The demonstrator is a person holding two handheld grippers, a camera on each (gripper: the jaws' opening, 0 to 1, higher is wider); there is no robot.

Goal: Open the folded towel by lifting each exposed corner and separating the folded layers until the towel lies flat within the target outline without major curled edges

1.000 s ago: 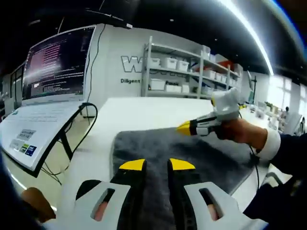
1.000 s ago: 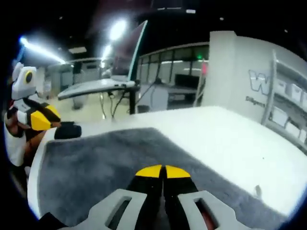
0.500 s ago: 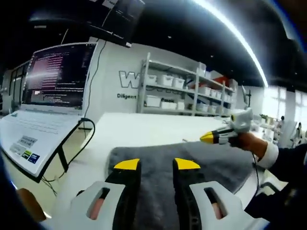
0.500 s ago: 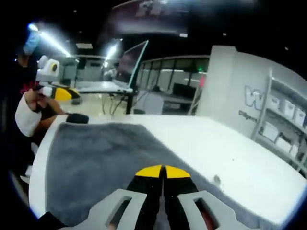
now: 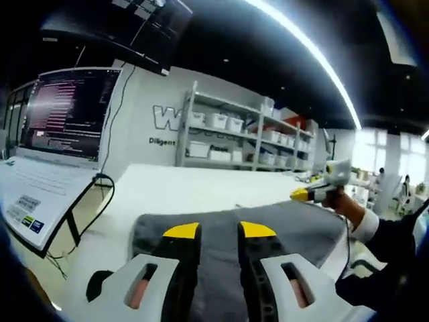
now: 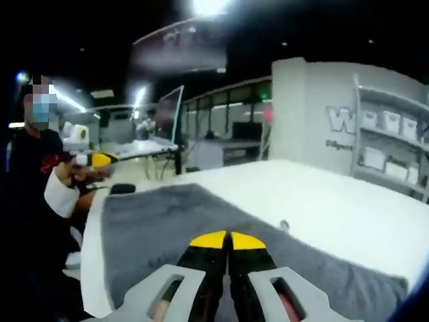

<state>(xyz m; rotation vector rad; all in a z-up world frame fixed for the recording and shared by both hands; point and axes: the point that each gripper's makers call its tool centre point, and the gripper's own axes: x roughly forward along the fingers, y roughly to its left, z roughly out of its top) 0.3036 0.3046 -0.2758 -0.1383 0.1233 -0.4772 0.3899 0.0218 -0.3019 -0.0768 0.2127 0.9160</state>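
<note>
My left tongs (image 5: 219, 231) have black jaws capped with yellow tips, set in pale grey moulded housings with slotted openings. My right tongs (image 6: 228, 240) match them: black jaws, yellow tips, grey shells. I wear a dark jacket sleeve (image 5: 392, 245) over a white shirt cuff (image 5: 366, 225), and a dark top with red lettering (image 6: 48, 163).

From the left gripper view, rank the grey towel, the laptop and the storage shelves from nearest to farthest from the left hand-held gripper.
1. Grey towel: directly under and ahead of the left hand-held gripper, on the white table.
2. Laptop: off to the left, raised on a stand.
3. Storage shelves: against the far wall, past the table.
</note>
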